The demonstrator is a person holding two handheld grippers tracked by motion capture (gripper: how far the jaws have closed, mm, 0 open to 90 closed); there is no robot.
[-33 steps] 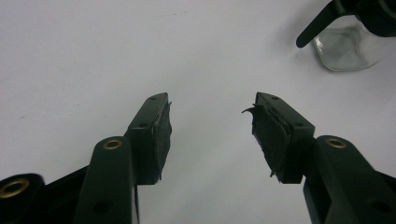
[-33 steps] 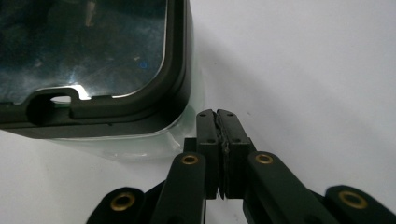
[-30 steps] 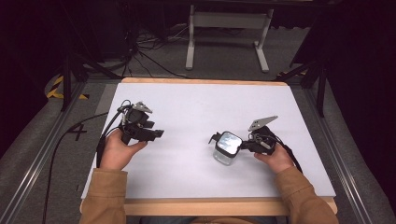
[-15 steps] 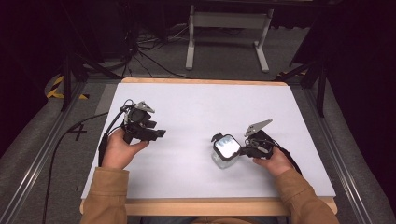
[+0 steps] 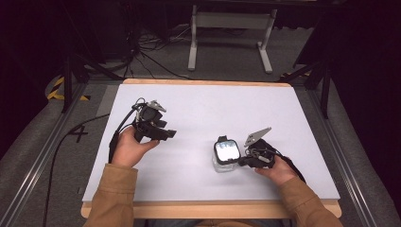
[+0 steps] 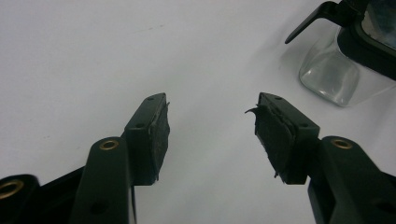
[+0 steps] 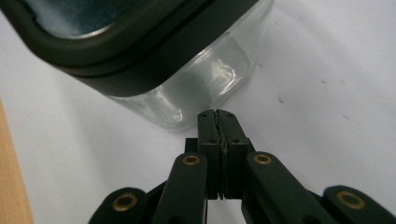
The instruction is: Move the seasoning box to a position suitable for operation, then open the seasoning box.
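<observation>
A clear glass container (image 5: 222,164) with a black-rimmed lid (image 5: 226,150) stands on the white table (image 5: 203,109), right of the middle. My right gripper (image 5: 242,161) is shut, its tips right against the container's right side, low on the glass. In the right gripper view the shut jaws of the right gripper (image 7: 217,115) meet just at the foot of the glass container (image 7: 201,88), with nothing between them. My left gripper (image 5: 169,134) hovers open over bare table at the left. The left gripper (image 6: 210,122) holds nothing, and the container (image 6: 329,70) shows far off to its upper right.
The table's wooden front edge (image 5: 208,209) runs close to both forearms. Cables (image 5: 52,156) trail off the left side. A metal stand (image 5: 227,28) sits on the floor beyond the far edge.
The right gripper has sunk lower and edged toward the container, which shifted slightly nearer the front. The left gripper has drifted a little to the right.
</observation>
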